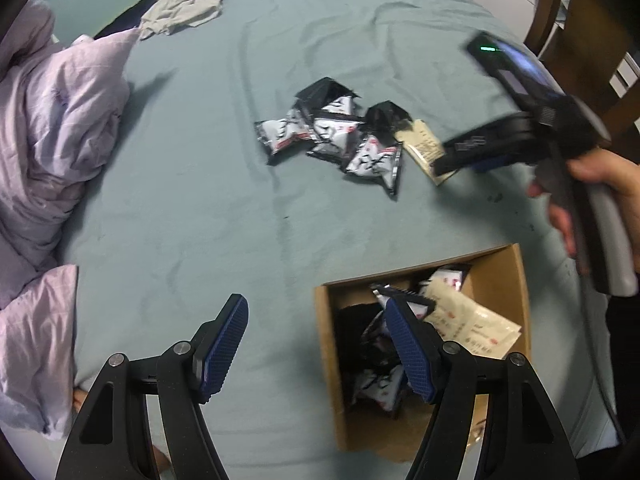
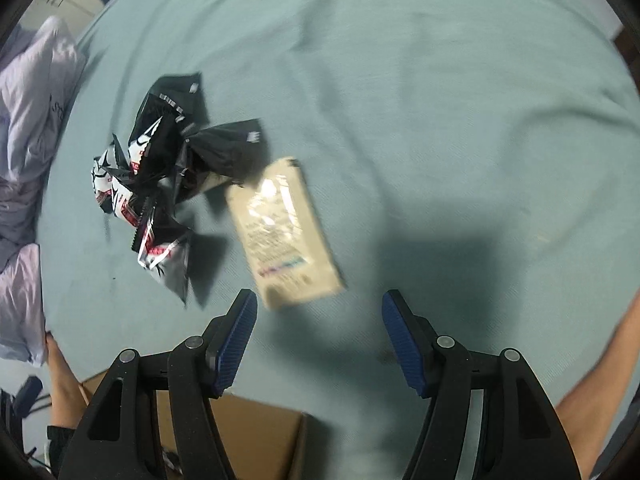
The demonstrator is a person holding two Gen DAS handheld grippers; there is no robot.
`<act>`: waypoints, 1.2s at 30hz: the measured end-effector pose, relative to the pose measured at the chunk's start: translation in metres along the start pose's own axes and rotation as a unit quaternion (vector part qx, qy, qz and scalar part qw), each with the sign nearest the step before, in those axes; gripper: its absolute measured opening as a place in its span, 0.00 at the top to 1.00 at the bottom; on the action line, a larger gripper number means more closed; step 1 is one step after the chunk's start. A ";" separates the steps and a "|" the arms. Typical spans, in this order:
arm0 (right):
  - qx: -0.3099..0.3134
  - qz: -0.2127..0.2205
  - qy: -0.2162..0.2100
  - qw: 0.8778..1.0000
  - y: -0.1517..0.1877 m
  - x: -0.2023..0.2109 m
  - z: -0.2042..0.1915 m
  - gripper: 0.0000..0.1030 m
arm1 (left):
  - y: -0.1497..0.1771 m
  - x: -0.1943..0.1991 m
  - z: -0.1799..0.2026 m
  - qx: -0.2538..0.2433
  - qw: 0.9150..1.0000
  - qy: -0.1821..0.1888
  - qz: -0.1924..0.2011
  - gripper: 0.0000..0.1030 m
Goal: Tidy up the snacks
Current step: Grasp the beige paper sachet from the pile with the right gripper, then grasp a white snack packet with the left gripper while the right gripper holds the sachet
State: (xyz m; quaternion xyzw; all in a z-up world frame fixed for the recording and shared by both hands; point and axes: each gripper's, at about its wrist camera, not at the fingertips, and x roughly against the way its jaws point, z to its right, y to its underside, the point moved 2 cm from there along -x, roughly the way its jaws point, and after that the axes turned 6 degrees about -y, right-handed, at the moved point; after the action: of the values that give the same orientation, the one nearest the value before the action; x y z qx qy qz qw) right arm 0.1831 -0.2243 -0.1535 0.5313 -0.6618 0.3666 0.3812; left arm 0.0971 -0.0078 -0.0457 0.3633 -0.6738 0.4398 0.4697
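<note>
Blue-padded left tongs (image 1: 316,344) fill the bottom of my left wrist view, jaws wide with nothing between them, one pad hanging over the open cardboard box (image 1: 326,360). Going by size from there: the bed (image 1: 240,180) carries everything, its teal sheet creased and running to a rumpled lilac duvet (image 1: 52,140) on one side. The box sits at the near edge of the bed and already holds several packets — black-and-white ones and a couple of beige ones. Farther out lies the loose pile of black-and-white snack packets (image 1: 332,136), overlapping one another, and just beside it the single beige packet (image 2: 284,232), flat on the sheet and touching the pile at one corner.

My right tongs (image 2: 318,344) are also wide and empty, pointing steeply down with the beige packet just ahead of the fingertips; in the left view the right tongs' black body blurs across that packet's far end. I judge the step in hand is picking up the beige packet for the box.

To do it well I would line the pads across the packet's narrow width, not its length, and press into the soft sheet so the lower edge lifts — a flat packet can slide away otherwise. I would close on it clear of the black-and-white neighbours, so only one comes up.
</note>
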 end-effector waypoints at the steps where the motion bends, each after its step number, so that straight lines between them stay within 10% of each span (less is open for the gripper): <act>1: 0.009 -0.005 -0.003 1.000 -0.004 -0.006 -0.005 0.38 | -0.001 0.000 0.003 -0.003 1.000 0.000 0.001 0.30; 9: 0.136 0.012 0.094 0.986 -0.009 -0.030 -0.038 0.39 | 0.002 -0.002 0.015 -0.034 0.999 -0.011 0.006 0.30; 13: 0.164 0.011 0.105 0.981 0.003 -0.029 -0.041 0.67 | 0.002 -0.003 0.011 -0.030 0.999 -0.016 0.003 0.30; 17: 0.159 0.016 0.115 0.980 0.016 -0.020 -0.033 0.70 | -0.003 -0.001 0.007 -0.024 0.999 -0.018 0.014 0.30; 29: 0.093 0.070 -0.030 0.993 0.046 0.075 0.006 0.70 | -0.050 -0.013 0.015 0.004 0.999 -0.028 0.023 0.30; 36: 0.058 0.096 -0.044 0.993 0.045 0.097 0.033 0.70 | -0.081 -0.038 0.043 0.009 1.000 -0.015 0.000 0.30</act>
State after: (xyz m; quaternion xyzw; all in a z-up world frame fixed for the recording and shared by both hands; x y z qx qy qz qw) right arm 0.1207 -0.2873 -0.0851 0.5021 -0.7032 0.4160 0.2834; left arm 0.1679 -0.0735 -0.0689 0.3744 -0.6765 0.4406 0.4561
